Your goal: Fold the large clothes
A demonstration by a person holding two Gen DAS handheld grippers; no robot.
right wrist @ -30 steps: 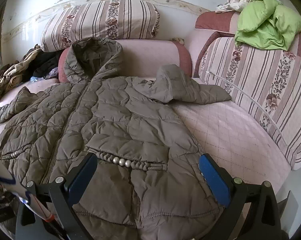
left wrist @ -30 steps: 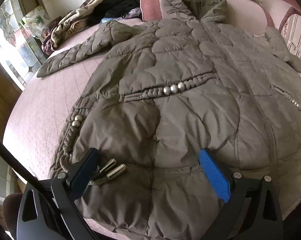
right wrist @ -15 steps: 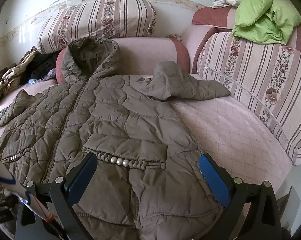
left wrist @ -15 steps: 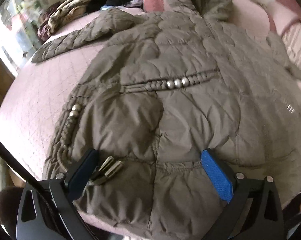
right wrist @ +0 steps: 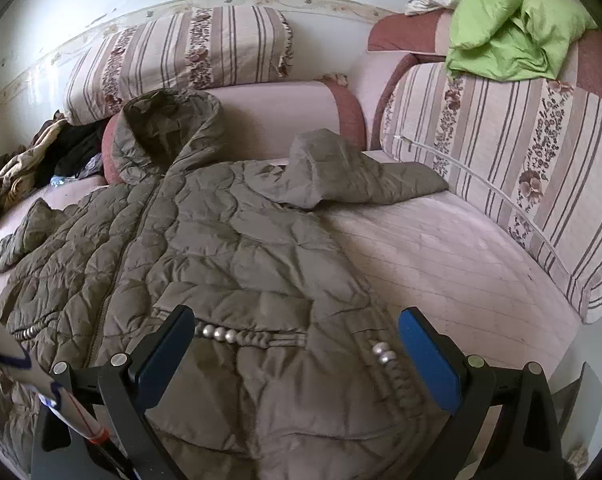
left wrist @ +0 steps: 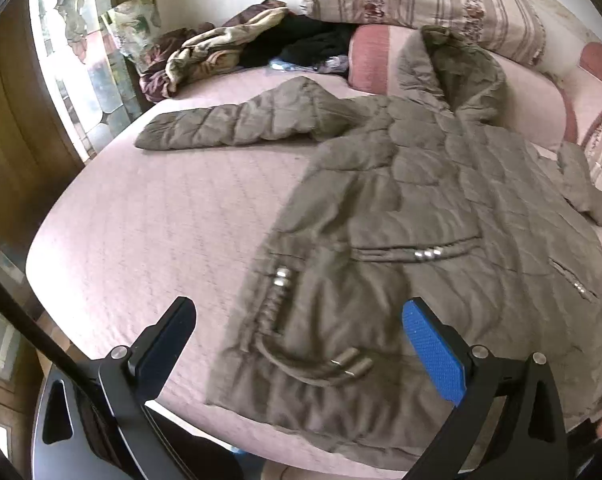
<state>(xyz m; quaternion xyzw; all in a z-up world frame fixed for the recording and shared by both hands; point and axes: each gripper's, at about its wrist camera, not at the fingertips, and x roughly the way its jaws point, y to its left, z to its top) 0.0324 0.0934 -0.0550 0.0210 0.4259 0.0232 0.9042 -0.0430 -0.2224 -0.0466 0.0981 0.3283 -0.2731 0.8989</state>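
One olive quilted jacket (left wrist: 433,216) is spread flat on a pink sofa seat (left wrist: 161,240), its hem just ahead of two wide-open, empty tools, the left tool (left wrist: 301,344) and the right tool (right wrist: 297,344). Two sleeves, one hood and three beaded trims are counted. The puffy, slippery fabric could slide off the seat edge or spring back if only one layer is pinched.

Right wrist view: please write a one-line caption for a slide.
Open right gripper above the hem of an unfolded olive quilted jacket spread flat on a pink sofa.
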